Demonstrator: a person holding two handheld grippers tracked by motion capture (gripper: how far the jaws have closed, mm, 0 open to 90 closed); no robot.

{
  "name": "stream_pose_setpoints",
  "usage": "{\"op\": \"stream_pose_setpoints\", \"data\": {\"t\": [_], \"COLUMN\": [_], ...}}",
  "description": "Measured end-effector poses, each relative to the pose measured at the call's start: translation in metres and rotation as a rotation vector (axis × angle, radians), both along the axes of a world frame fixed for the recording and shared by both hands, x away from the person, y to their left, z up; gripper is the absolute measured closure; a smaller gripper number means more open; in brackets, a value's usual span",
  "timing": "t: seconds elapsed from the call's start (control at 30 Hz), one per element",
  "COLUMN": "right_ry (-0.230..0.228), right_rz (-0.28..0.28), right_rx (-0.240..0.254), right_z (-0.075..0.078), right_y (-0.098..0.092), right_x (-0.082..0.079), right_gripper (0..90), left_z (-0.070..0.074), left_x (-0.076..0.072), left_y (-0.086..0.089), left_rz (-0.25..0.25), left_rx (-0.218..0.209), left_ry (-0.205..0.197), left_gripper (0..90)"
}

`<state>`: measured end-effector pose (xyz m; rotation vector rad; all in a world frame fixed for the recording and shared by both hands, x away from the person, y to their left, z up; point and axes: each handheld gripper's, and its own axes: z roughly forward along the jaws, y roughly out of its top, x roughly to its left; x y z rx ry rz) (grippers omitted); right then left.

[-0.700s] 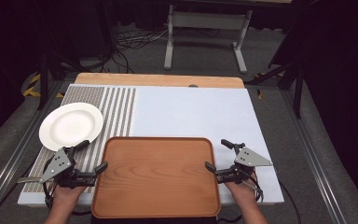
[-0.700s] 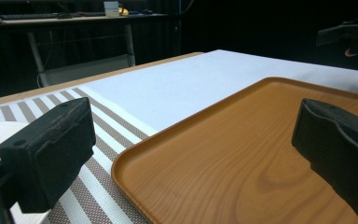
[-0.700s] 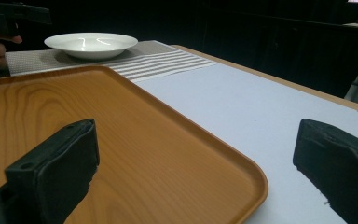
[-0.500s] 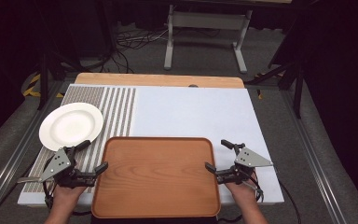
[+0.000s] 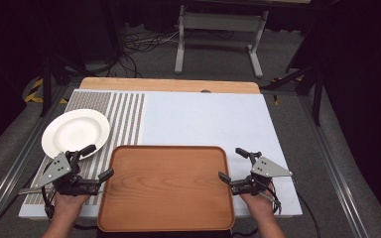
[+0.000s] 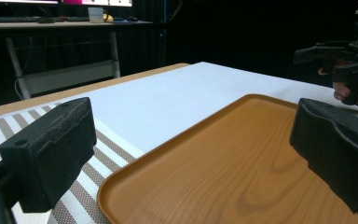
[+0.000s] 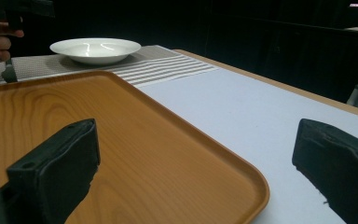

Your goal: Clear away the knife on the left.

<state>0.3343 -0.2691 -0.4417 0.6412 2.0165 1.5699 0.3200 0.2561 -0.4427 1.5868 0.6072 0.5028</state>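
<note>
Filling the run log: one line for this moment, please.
left gripper: open, at wooden tray left edge | right gripper: open, at tray right edge | tray: flat on table, unheld | white plate: on striped mat, untouched

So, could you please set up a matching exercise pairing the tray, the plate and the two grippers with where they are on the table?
Things:
1. tray
2. plate
3. left gripper
4. right gripper

Places or states:
A. on the striped mat, far left
B. open, at the tray's right edge
C. near edge of the table, in the middle
D. open, at the tray's left edge

Pairs: 1-C, 2-A, 3-D, 4-B
</note>
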Motion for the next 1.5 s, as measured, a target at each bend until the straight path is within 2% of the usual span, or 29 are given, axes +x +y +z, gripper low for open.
{"op": "stream_pose_setpoints", "data": {"t": [0.07, 0.23, 0.37, 0.5, 0.7, 1.1, 1.23, 1.5], "right_ry": [-0.001, -0.002, 0.004, 0.001, 0.001, 0.004, 0.008, 0.009], "right_rz": [0.004, 0.012, 0.029, 0.035, 0.038, 0.047, 0.054, 0.056], "right_rx": [-0.003, -0.004, -0.007, -0.008, -0.007, -0.009, -0.01, -0.008], "right_z": [0.0, 0.001, 0.0, 0.001, 0.002, 0.002, 0.001, 0.001], "right_y": [0.0, 0.0, 0.001, 0.001, 0.0, -0.001, 0.0, 0.0], "right_x": [0.0, 0.0, 0.0, -0.001, -0.002, -0.002, -0.001, -0.001], "right_gripper": [1.9, 2.2, 3.6, 3.7, 3.7, 4.5, 4.6, 4.6], "left_z": [0.001, 0.005, 0.013, 0.019, 0.027, 0.042, 0.047, 0.055], "left_x": [0.001, 0.002, 0.004, 0.005, 0.006, 0.012, 0.013, 0.017], "left_y": [-0.001, 0.001, 0.007, 0.011, 0.015, 0.021, 0.023, 0.029], "left_rz": [-0.016, -0.036, -0.082, -0.105, -0.13, -0.181, -0.191, -0.218], "left_rx": [0.027, 0.065, 0.115, 0.163, 0.238, 0.34, 0.407, 0.456], "left_ry": [0.01, 0.021, 0.033, 0.041, 0.055, 0.108, 0.115, 0.147], "left_gripper": [1.5, 2.6, 5.2, 5.4, 6.1, 7.6, 8.1, 8.1]}}
